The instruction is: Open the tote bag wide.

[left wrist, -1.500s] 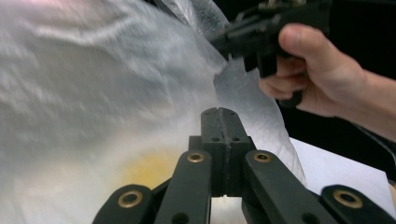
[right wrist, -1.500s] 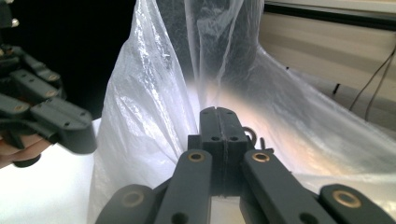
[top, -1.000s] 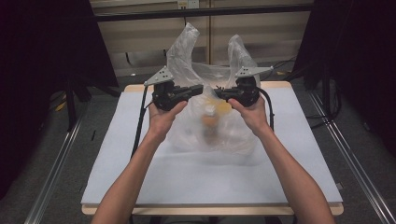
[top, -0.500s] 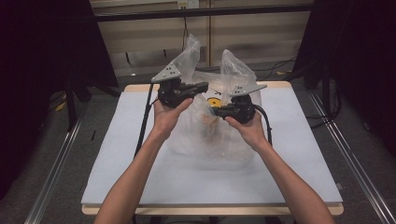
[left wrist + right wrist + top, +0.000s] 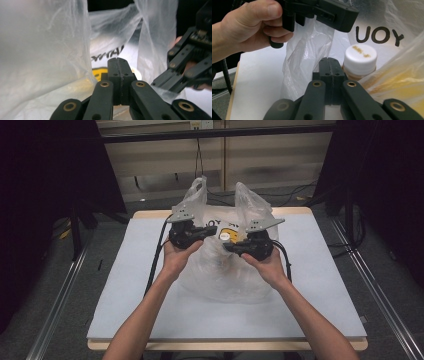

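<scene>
A clear plastic bag (image 5: 220, 276) with black lettering and a yellow print sits mid-table, its two handles (image 5: 198, 191) sticking up. Inside stands a bottle with a white cap (image 5: 225, 236), seen close in the right gripper view (image 5: 360, 56). My left gripper (image 5: 209, 231) is shut on the bag's left side; film hangs beside its closed jaws (image 5: 120, 60). My right gripper (image 5: 228, 247) is shut on the bag's right side, jaws pressed together (image 5: 329, 59) just left of the bottle. In the left gripper view the right gripper (image 5: 160, 84) pinches film.
The white table top (image 5: 125, 285) has bare room on every side of the bag. Black cables (image 5: 159, 251) trail from both grippers across the board. Metal rails (image 5: 55, 320) run along the floor on each side, and a dark frame bar crosses behind.
Both grippers have come toward the person and closer together, the right one more and lower. The bag's mouth has spread, and the white cap now shows between them.
</scene>
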The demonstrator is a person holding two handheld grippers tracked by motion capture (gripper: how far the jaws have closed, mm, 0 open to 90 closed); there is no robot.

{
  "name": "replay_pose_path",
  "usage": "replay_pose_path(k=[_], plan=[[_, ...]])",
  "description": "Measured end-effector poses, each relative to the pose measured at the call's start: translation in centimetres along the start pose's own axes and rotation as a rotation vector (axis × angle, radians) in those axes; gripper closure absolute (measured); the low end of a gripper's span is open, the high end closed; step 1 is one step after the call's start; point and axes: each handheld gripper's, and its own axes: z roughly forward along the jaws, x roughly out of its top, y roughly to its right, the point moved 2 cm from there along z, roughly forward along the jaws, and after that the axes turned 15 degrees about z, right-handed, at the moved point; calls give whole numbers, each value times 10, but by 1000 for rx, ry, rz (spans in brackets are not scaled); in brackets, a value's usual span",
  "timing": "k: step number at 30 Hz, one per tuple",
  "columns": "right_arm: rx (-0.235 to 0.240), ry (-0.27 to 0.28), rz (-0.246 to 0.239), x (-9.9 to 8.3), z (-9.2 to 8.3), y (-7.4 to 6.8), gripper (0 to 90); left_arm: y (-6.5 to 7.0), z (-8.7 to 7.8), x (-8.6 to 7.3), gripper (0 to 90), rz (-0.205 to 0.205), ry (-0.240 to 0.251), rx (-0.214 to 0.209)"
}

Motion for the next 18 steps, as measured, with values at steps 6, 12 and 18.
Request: replay_pose_path(k=[6,12,18], plan=[[-8,3,17,-9,-5,6,900,3,0,-19,900,-11,-30,-13],[-25,-2,34,-18,-9,13,900,5,0,-34,900,-26,-55,-19],[-50,-37,57,-34,-4,22,900,14,2,-54,900,-23,-95,-47]])
